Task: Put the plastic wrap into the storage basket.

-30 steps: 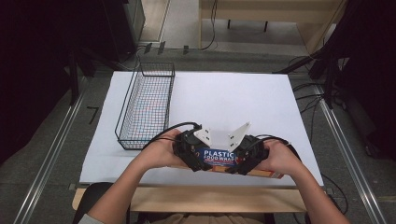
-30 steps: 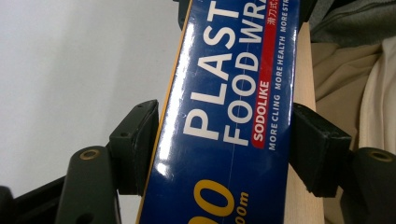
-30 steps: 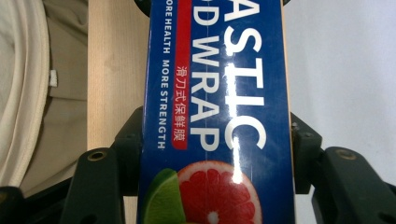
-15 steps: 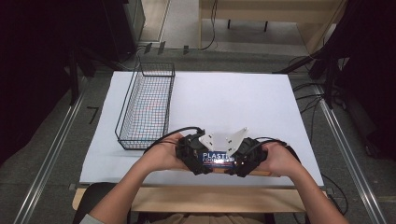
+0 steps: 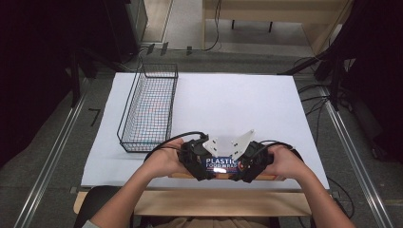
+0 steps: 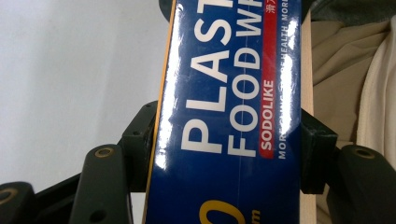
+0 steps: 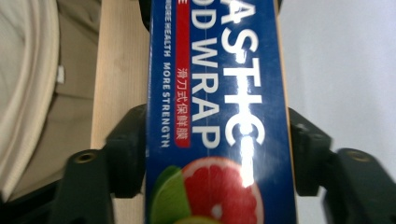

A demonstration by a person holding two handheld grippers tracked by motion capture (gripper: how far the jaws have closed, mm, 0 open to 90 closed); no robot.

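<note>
While clamped by both claws, glossy blue cardboard wrap box point(image 5: 221, 164) lies flat.

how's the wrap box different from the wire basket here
The box is solid blue card with white lettering; the basket is open black wire mesh. The box lies along the table's near edge, while the basket runs away from the person at the left side. The box sits between both grippers' jaws: the left gripper is shut on it, and the right gripper has just been opening; the basket stands untouched. Both are long, narrow and on the white table.
</note>
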